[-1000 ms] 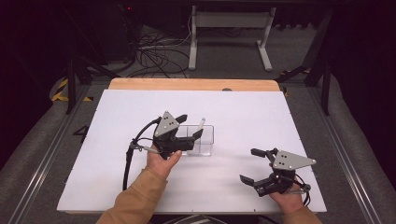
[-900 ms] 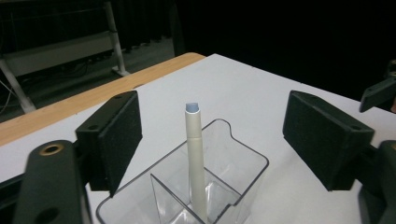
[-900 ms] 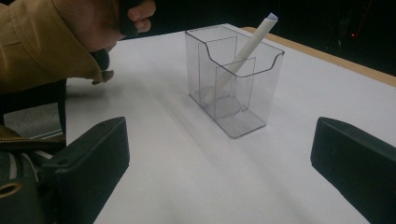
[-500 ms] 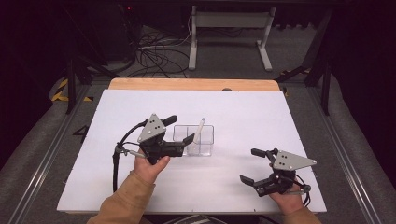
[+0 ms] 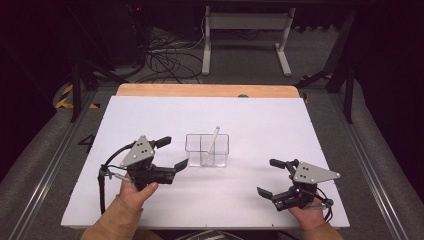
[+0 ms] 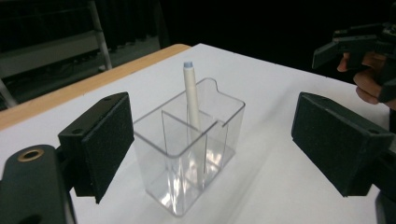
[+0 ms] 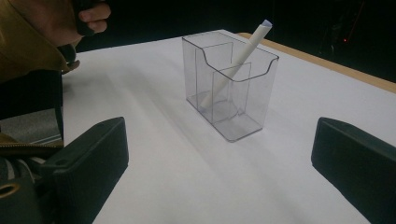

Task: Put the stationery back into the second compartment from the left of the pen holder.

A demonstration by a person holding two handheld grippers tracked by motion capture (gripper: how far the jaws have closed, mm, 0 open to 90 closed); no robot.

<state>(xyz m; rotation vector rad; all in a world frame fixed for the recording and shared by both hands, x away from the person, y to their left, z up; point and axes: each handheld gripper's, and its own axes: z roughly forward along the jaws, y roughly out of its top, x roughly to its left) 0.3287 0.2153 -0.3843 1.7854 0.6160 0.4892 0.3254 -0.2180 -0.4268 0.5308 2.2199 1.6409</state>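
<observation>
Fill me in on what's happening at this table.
A person holds a two-jaw gripper in each hand over a white table. A clear divided holder stands near the middle, with a white pen leaning inside it. The left gripper sits just left of the holder; its jaws have just been opening, with nothing between them, and they do not touch the holder. The right gripper rests open near the table's front right, also holding nothing.
</observation>
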